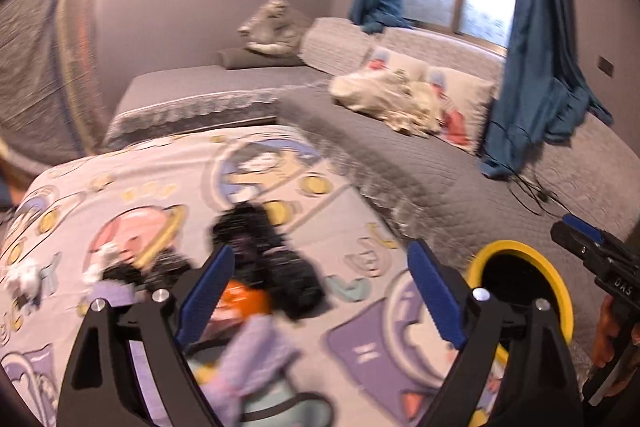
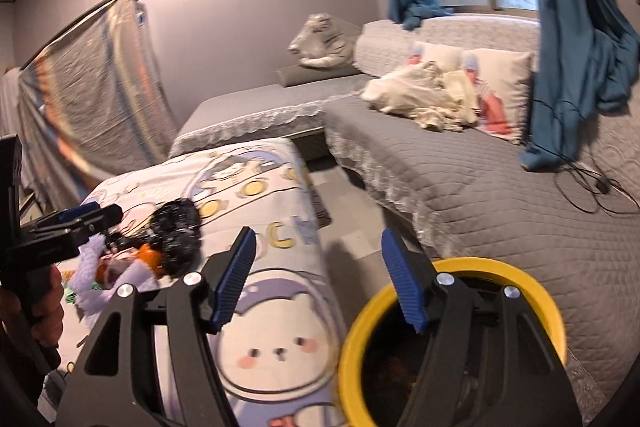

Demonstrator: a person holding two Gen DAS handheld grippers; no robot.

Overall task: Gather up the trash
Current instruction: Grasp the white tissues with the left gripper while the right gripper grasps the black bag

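Observation:
A pile of trash lies on the cartoon-print bed cover (image 1: 120,195): a crumpled black bag (image 1: 276,259), an orange wrapper (image 1: 244,301), lilac paper (image 1: 256,351) and white scraps (image 1: 24,277). My left gripper (image 1: 320,291) is open just above the pile, its left finger beside the orange wrapper. A yellow-rimmed bin (image 1: 516,255) stands to the right of the bed. My right gripper (image 2: 316,279) is open and empty above the bin (image 2: 452,311) and the bed edge. The pile shows at the left in the right wrist view (image 2: 176,235).
A grey quilted sofa bed (image 2: 480,187) runs along the right with cream cloth (image 2: 424,99), cushions and a black cable (image 2: 592,187). Blue curtains (image 2: 572,39) hang by the window. A covered frame (image 2: 88,87) leans on the left wall. Tiled floor (image 2: 352,227) lies between beds.

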